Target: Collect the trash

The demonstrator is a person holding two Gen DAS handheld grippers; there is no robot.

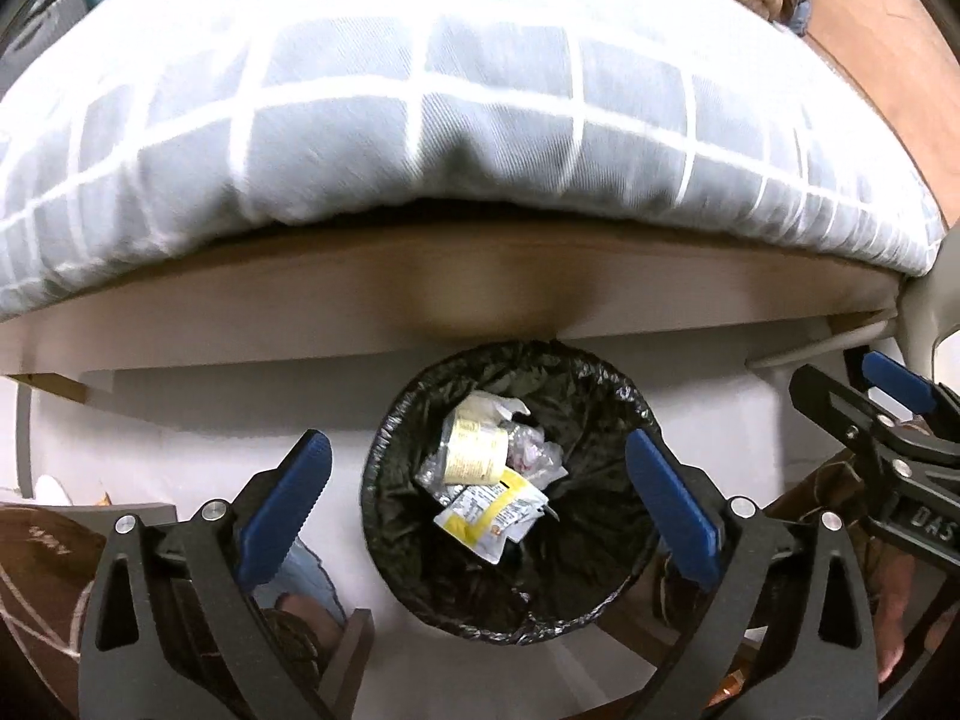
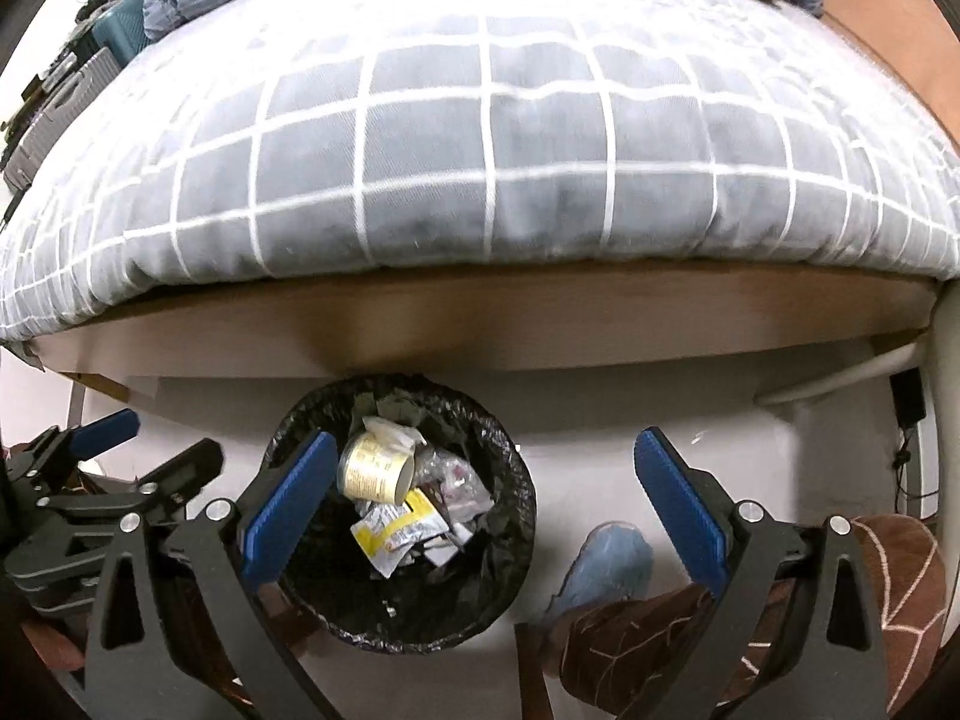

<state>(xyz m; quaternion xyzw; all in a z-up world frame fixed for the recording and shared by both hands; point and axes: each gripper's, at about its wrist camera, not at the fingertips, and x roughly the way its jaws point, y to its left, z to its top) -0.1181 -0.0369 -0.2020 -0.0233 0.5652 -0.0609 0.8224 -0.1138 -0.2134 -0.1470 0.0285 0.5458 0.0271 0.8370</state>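
A round bin with a black liner (image 1: 606, 570) stands on the white floor against the bed frame. Inside lie a pale yellow can (image 1: 474, 450), a yellow and white packet (image 1: 492, 513) and crumpled clear wrappers (image 1: 540, 459). My left gripper (image 1: 477, 504) hangs above the bin, open, with nothing between its blue pads (image 1: 282, 504). My right gripper (image 2: 483, 504) is open too and holds nothing; its left pad overlaps the bin (image 2: 516, 516), and its right pad is over bare floor. Each gripper shows at the edge of the other's view: right gripper (image 1: 864, 390), left gripper (image 2: 150, 450).
A bed with a grey, white-checked duvet (image 2: 480, 150) and a wooden frame (image 2: 480, 318) fills the upper half. A blue slipper (image 2: 606, 564) and brown leaf-patterned fabric (image 2: 660, 630) lie right of the bin. A suitcase (image 2: 54, 114) stands at the far left.
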